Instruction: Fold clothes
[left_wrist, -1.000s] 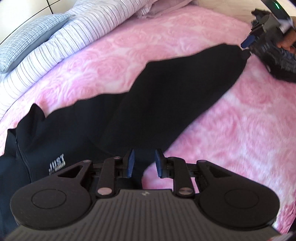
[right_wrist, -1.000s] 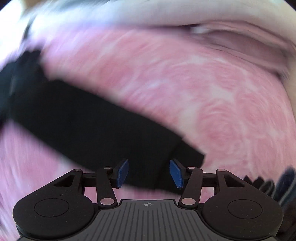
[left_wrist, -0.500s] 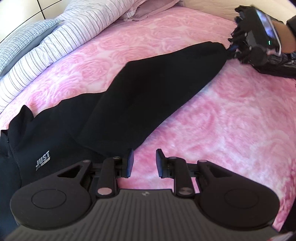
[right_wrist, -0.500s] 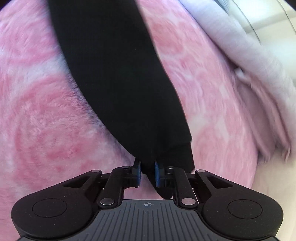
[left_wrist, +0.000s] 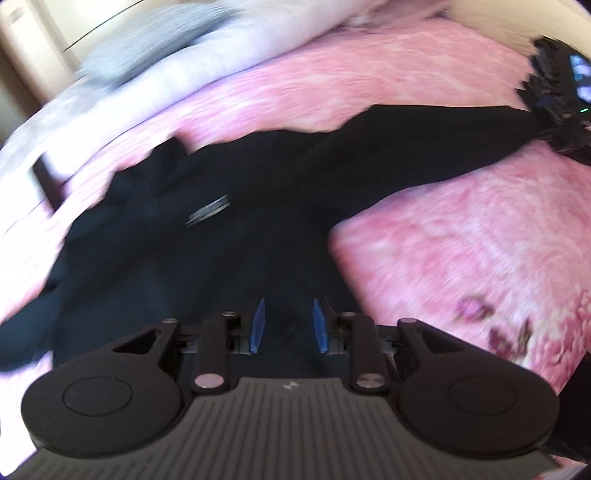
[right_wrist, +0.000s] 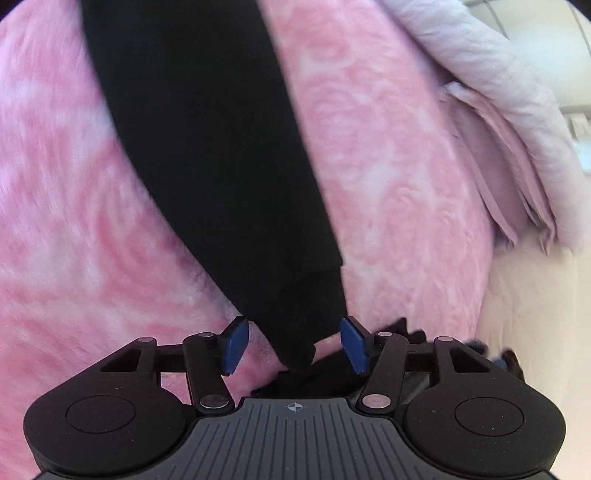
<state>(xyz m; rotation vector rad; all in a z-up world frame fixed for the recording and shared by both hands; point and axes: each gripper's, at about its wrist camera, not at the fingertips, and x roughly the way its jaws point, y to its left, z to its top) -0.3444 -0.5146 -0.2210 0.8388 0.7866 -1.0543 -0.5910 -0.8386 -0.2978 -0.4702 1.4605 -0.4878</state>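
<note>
A black zip jacket (left_wrist: 207, 236) with a small white logo lies spread on a pink rose-patterned blanket (left_wrist: 480, 236). Its long sleeve (left_wrist: 424, 144) stretches to the right. My left gripper (left_wrist: 287, 325) is open, low over the jacket's body, holding nothing. In the right wrist view the sleeve (right_wrist: 207, 129) runs away from me and its cuff (right_wrist: 306, 314) lies between the spread blue pads of my right gripper (right_wrist: 293, 345), which is open. The right gripper also shows at the sleeve's end in the left wrist view (left_wrist: 554, 107).
Striped and grey pillows (left_wrist: 159, 66) lie along the far side of the bed. A pale lilac blanket (right_wrist: 498, 110) is bunched at the bed's right edge, with a cream surface (right_wrist: 535, 314) beyond it.
My right gripper, shut on the sleeve cuff half a second ago, has opened. My left gripper has swung left over the jacket body; its view is blurred by motion.
</note>
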